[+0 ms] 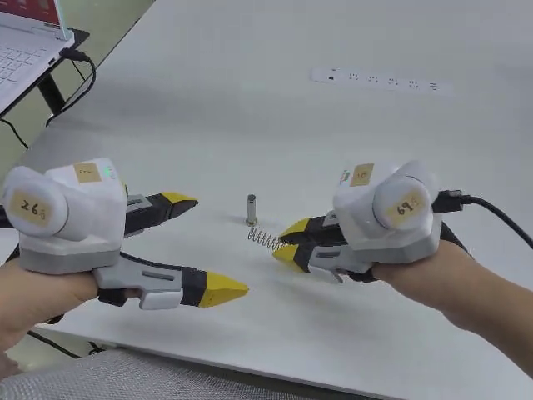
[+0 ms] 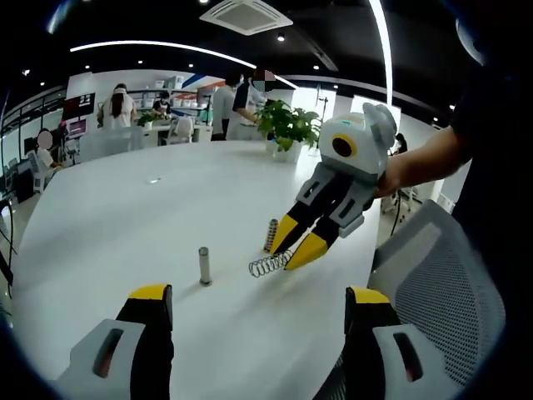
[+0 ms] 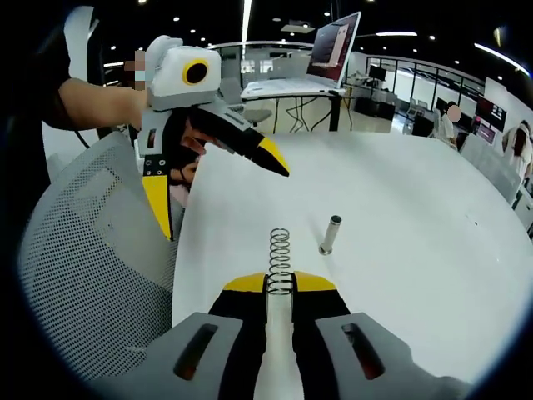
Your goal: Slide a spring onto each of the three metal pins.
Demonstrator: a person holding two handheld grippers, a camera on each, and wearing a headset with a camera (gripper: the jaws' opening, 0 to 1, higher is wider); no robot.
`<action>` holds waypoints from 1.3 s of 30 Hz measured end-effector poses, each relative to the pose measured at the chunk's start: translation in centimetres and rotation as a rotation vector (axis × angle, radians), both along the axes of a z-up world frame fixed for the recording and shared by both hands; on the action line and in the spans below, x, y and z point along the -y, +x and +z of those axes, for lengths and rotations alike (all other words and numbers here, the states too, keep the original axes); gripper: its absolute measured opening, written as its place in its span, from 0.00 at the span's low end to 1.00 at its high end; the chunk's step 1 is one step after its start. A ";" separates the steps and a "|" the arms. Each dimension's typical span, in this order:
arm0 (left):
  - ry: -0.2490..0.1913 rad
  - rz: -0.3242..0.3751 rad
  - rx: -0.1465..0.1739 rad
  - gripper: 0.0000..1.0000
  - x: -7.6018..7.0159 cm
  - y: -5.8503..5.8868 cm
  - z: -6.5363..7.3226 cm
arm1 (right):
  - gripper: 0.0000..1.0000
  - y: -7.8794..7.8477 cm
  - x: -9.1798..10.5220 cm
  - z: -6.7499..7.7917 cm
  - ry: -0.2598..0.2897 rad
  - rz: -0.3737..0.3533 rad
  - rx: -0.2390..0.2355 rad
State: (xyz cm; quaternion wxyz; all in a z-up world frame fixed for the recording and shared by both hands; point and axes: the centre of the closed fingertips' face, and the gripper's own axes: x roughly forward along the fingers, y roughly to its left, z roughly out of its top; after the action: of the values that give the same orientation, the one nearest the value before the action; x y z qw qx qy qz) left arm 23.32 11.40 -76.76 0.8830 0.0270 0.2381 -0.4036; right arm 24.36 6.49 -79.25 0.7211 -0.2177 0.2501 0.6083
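Two hand-held grippers above a white table; left gripper with jaws spread wide; right gripper with jaws closed; upright metal pin on the table; spring, pinched at one end by the right gripper, juts out just beside the pin.

You're working at a big white table, and a white power strip is lying flat on it toward the far side. Off the far left corner an open laptop is sitting on a black stand, with a black cable plugging into its side and drooping down. A grey mesh chair is standing right by the near edge. A leafy plant is sitting at the table's other end, and a few people are standing around behind it with strip lights glowing overhead.
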 end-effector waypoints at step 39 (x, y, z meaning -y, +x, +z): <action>-0.084 -0.247 -0.036 0.09 6.2 -0.6 0.9 | 0.07 -2.4 1.7 2.4 0.032 0.158 0.096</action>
State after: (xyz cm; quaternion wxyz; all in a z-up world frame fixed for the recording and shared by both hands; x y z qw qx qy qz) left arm 22.75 5.19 -75.85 0.8225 0.0118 0.2316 -0.5194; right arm 21.98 4.82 -76.88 0.6853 -0.2541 0.1878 0.6562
